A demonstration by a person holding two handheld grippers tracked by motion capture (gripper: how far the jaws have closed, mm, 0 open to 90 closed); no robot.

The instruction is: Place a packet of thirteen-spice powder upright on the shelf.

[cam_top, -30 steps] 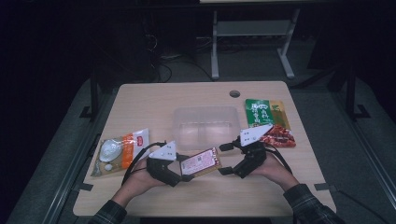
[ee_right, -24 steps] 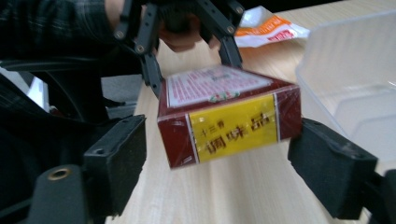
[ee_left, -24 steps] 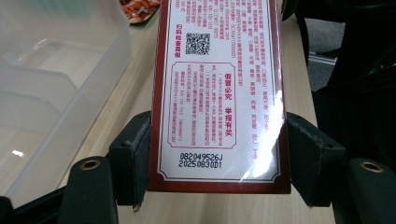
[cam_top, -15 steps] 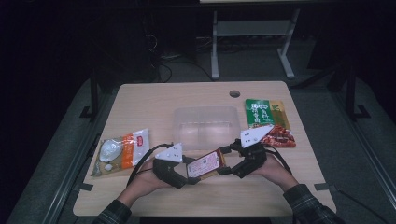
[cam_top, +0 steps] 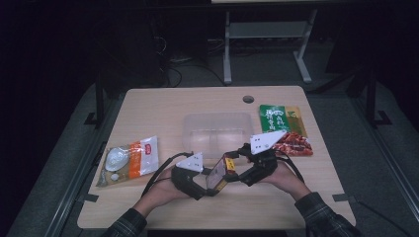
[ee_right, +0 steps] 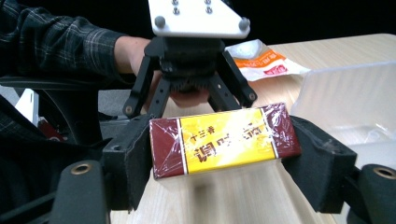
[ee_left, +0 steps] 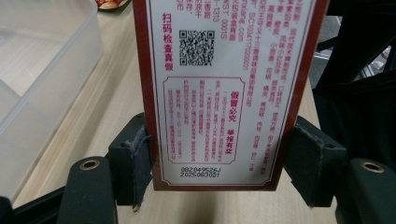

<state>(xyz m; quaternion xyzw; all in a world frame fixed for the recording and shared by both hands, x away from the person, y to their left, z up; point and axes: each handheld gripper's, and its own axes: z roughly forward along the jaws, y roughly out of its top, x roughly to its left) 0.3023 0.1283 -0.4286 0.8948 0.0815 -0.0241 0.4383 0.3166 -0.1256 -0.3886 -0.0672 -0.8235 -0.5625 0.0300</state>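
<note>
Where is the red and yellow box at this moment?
In the high view the red and yellow box is near the table's front edge, held between the left claw and the right claw, just in front of the clear plastic container.

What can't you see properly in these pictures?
- Box front: too small to read in the high view.
- Box top: cut off by the upper edge in the left gripper view.
- Orange packet: partly hidden behind the left gripper in the right gripper view.
- Clear tub: cut off at the left edge.
</note>
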